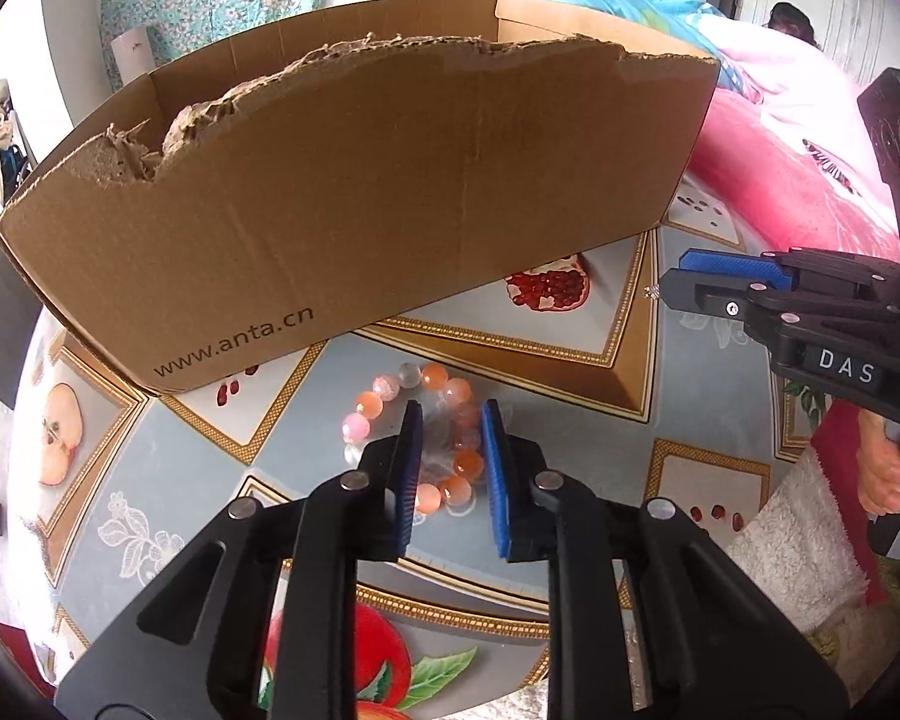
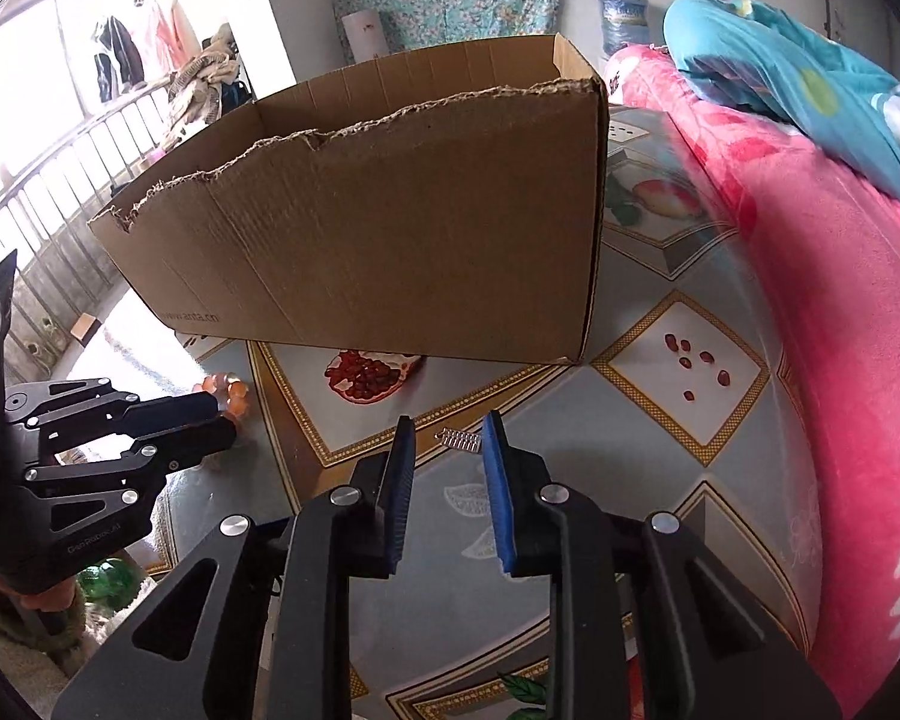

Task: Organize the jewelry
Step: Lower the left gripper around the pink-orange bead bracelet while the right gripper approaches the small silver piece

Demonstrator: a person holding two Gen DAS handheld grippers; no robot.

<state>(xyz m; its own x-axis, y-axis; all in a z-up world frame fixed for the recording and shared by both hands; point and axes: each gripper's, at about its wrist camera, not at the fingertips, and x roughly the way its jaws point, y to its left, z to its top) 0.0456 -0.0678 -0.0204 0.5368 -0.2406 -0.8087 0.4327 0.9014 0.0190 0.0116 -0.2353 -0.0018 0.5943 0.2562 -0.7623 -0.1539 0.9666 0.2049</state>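
Straddling the bead bracelet (image 1: 414,438) just before the cardboard box (image 1: 354,204), the left gripper (image 1: 450,420) stands part-open, ready to pinch; the right gripper (image 2: 448,429), also part-open, frames a small metal clasp (image 2: 459,439).

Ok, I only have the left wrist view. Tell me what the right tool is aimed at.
Observer: A small ridged silver clip, lying on the table.
Operator: Say whether the right tool has it.
Observer: Not gripped. The right tool has its jaws apart, and the clip shows in the gap near the tips.
Operator: Now give me my left tool from that side.
Observer: Orange beads of the bracelet sit right at the left tool's tips.
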